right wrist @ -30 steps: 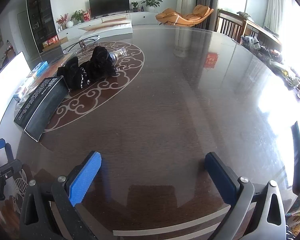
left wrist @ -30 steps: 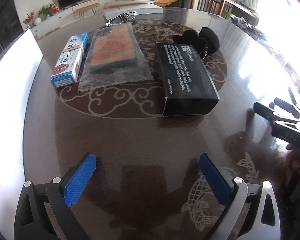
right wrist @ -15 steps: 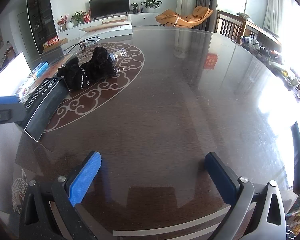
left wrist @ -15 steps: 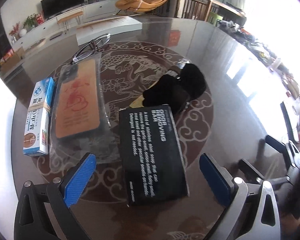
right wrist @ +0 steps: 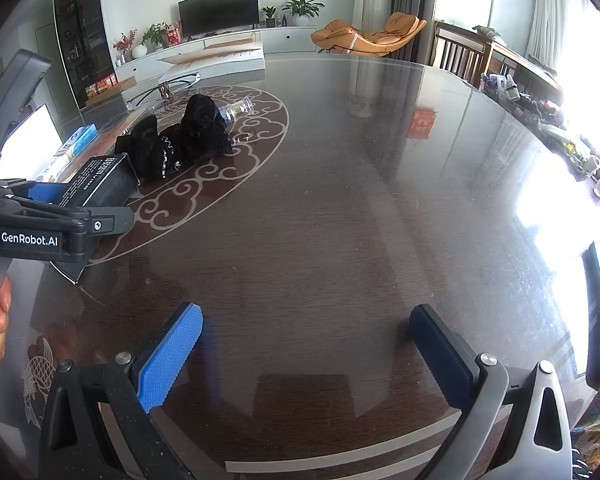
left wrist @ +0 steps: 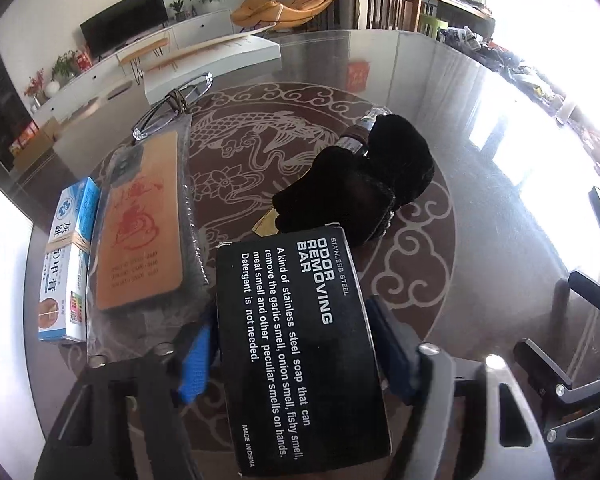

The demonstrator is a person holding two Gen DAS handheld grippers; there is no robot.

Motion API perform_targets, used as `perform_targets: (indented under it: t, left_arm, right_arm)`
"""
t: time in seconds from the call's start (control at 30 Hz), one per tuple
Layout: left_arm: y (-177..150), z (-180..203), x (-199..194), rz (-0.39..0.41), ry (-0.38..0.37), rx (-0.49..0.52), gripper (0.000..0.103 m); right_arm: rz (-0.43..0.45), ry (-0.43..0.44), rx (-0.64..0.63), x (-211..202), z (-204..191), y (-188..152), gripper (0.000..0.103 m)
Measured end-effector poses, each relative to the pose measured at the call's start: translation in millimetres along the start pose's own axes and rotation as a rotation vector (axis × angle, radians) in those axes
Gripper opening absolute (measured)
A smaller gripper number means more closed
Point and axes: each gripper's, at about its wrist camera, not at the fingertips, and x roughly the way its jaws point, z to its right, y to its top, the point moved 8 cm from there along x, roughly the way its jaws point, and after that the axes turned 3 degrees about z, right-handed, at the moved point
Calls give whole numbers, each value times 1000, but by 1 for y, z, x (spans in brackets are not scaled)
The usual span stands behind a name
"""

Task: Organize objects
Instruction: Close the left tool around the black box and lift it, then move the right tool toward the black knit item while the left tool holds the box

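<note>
A black box labelled "Odor Removing Bar" [left wrist: 300,340] lies on the dark round table. My left gripper [left wrist: 296,348] is closed around its near end, blue pads against both long sides. It also shows in the right wrist view [right wrist: 96,188] with the left gripper [right wrist: 40,216] on it. Behind the box lie black gloves [left wrist: 364,184] over a small glass bottle [left wrist: 364,128]. To the left lie a wrapped orange pad [left wrist: 144,224] and a blue-white carton [left wrist: 68,264]. My right gripper [right wrist: 304,356] is open and empty over bare table.
Eyeglasses [left wrist: 172,108] lie behind the orange pad. The table [right wrist: 380,200] stretches wide to the right of the objects. A dark chair back [right wrist: 596,312] stands at the right edge. A white panel [left wrist: 0,280] borders the table on the left.
My left gripper moved forward over the black box and closed its jaws onto its sides. It now appears at the left of the right wrist view. The right gripper stayed still.
</note>
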Motion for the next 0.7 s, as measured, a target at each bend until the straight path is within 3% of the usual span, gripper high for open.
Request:
perform_targets:
  t: [0.17,0.43,0.6,0.63,0.7]
  left_arm:
    - [-17,-5,-12,21,1,-26,58]
    - [-70,-32,-45,20,5,-176,58]
    - [-76,-50,-42,25,31,-206,59]
    - [-76,-52,-41,26,39,-210,60]
    - [-75,-55,-36,17,63,-203,77]
  right_arm:
    - [0,0,0,0,0,0,103]
    - [1,0,0,0,0,0,103]
    - [1,0,0,0,0,0,103]
    - [2,0,0,0,0,0,103]
    - [2,0,0,0,0,0,103]
